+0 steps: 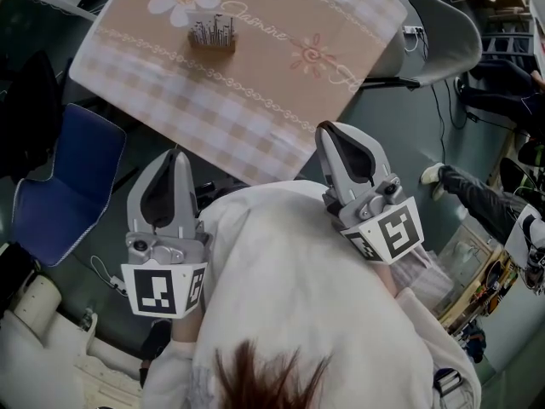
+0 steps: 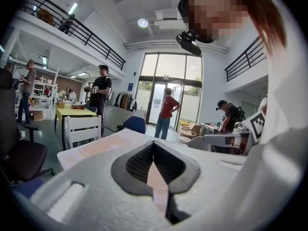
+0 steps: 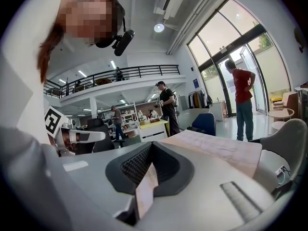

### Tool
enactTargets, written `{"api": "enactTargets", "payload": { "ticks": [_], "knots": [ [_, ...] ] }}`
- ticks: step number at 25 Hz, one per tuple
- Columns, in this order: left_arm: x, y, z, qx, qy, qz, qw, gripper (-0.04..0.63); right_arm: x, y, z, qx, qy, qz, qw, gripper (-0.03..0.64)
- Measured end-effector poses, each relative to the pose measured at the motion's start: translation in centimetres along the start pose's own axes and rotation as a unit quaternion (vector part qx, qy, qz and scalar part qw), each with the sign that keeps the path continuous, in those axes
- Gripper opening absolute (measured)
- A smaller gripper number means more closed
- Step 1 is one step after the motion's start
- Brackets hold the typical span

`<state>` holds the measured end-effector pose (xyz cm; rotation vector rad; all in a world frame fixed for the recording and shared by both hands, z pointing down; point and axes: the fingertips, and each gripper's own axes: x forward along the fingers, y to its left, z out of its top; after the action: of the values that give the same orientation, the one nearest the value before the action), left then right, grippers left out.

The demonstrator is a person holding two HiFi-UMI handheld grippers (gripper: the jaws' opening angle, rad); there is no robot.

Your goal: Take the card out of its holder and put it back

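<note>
The grey left gripper (image 1: 176,158) and grey right gripper (image 1: 330,135) are held close at the chest, aimed towards the table, jaws pressed together, nothing gripped. Only in the head view is the dark-printed card (image 1: 210,28) seen, upright in its brown holder (image 1: 211,46) on the pink checked tablecloth (image 1: 255,100), well apart from both.

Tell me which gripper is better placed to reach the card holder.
Left, probably: the left gripper points almost straight at the card holder; the right gripper sits further aside.
</note>
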<state>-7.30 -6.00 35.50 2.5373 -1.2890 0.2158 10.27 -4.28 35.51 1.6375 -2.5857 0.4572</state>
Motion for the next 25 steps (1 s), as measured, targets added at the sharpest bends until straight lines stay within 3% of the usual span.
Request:
{"api": "enactTargets", "payload": {
  "ticks": [15,25],
  "knots": [
    [0.9,0.8,-0.1,-0.017,-0.002,0.001,0.9998,0.000,0.6,-0.8,-0.1,-0.006,0.010,-0.007,1.000,0.002],
    [1.6,0.7,0.1,-0.030,-0.003,0.012,0.9995,0.000,5.5,-3.2,2.1,-0.063,-0.016,0.045,0.997,0.002]
  ]
}}
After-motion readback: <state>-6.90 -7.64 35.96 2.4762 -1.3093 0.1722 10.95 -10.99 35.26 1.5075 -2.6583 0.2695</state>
